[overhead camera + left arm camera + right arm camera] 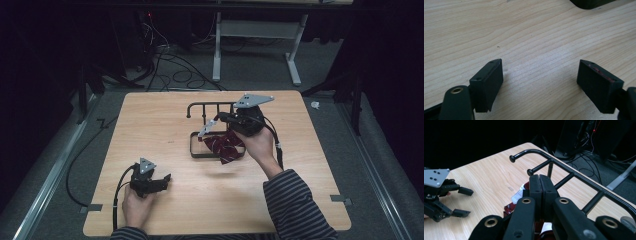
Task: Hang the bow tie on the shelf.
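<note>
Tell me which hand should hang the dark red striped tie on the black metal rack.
Right. Its tongs are shut on the dark red striped tie beside the black metal rack; the left tongs sit open, far off.

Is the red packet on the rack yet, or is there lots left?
Already done: the right tool has picked up the red packet and grips it, jaws shut. In hand: the packet hangs above the black rack. Left: placing it. The left tool waits open on the table.

A pale wooden tabletop point(150, 130) stands on grey carpet floor point(250, 70). Beyond the claws, a white metal table frame point(257, 37) rises amid tangled black cables point(170, 65); dark curtains surround the room.
</note>
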### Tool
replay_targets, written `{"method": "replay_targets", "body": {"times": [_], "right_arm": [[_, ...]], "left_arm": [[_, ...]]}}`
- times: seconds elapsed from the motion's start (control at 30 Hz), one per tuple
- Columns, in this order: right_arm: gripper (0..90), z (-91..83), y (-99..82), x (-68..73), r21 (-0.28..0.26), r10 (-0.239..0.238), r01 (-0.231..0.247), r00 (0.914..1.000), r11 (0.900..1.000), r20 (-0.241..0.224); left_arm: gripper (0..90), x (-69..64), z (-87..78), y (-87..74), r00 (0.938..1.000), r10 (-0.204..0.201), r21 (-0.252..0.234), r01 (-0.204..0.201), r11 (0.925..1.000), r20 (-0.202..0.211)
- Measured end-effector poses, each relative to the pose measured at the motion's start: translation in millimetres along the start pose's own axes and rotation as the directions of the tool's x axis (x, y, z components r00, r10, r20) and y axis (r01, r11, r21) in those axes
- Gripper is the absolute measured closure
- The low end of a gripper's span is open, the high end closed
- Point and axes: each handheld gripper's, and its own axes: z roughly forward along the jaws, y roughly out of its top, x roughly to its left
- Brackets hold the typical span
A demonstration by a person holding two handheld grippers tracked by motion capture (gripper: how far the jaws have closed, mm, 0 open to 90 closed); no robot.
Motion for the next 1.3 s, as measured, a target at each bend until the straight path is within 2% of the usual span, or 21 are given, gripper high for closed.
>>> {"method": "replay_targets", "body": {"times": [0.27,0.47,0.73,1.3], "right_arm": [[90.0,5.4,2.3,-5.8,0.018,0.011,-0.011,0.9998,0.9998,0.018],[90.0,10.3,6.0,-7.2,0.024,0.002,-0.003,0.9997,0.9997,0.024],[90.0,15.6,11.8,-13.1,0.022,0.031,-0.032,0.9988,0.9992,0.037],[90.0,28.1,13.4,-23.0,0.048,0.056,-0.06,0.9953,0.997,0.079]], "left_arm": [[21.6,0.1,0.0,0.0,1.0,0.0,0.0,0.0,1.0,-0.001],[21.5,0.2,0.0,-0.1,1.0,-0.002,-0.001,0.002,1.0,0.001],[21.5,0.2,0.0,-0.1,1.0,-0.003,-0.001,0.003,1.0,0.002],[21.5,0.7,-0.3,0.0,1.0,-0.002,0.002,0.002,1.0,0.003]]}}
